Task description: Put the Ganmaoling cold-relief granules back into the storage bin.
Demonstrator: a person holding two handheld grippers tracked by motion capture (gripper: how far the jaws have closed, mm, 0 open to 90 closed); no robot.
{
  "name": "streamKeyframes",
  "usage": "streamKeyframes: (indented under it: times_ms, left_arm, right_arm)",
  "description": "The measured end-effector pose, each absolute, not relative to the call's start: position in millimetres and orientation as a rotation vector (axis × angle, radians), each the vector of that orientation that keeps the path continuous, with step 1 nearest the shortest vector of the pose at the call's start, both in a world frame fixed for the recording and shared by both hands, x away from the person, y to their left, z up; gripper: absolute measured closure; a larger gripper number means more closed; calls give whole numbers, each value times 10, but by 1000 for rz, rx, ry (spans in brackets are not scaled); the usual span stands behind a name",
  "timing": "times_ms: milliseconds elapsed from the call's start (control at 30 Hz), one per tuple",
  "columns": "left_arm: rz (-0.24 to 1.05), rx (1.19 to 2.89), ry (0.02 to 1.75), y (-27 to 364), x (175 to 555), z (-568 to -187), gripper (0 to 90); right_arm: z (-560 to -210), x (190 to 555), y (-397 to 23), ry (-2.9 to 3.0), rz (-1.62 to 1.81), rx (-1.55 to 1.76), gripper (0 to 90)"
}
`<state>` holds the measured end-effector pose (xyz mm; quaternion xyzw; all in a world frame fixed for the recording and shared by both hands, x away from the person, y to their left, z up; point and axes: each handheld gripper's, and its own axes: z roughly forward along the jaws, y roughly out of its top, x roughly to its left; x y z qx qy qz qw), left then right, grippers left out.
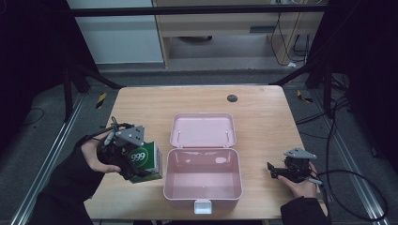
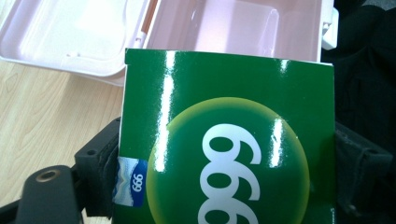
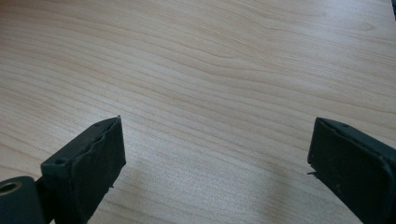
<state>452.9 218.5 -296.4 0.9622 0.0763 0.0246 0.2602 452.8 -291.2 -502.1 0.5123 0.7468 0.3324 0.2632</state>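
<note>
A green box marked 999 [image 1: 145, 161] is held in my left gripper [image 1: 133, 164], just left of the open pink case [image 1: 202, 180]. In the left gripper view the green box [image 2: 224, 140] sits between both black jaws, which press on its sides, with the pink case [image 2: 233, 28] beyond it. The case lid [image 1: 202, 130] lies flat behind the tray, and the tray holds nothing. My right gripper [image 1: 277, 169] rests low at the table's right side, jaws wide apart. In the right gripper view its fingertips [image 3: 100, 154] stand over bare wood [image 3: 210, 70].
The wooden table [image 1: 263, 108] carries a small dark round spot [image 1: 232, 98] near its far edge. A white latch [image 1: 202, 206] juts from the case's near side. Cables trail on the floor at right [image 1: 356, 187]. Dark frame struts stand at both far corners.
</note>
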Motion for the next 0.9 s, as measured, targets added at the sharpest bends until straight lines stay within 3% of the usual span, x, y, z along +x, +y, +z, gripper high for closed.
streamKeyframes:
  times_ms: [900]
  left_arm:
    - [44,2606,107,1772,4550,-2831,142]
  right_arm:
    - [-5026,4529,-2911,2020,897,1377,43]
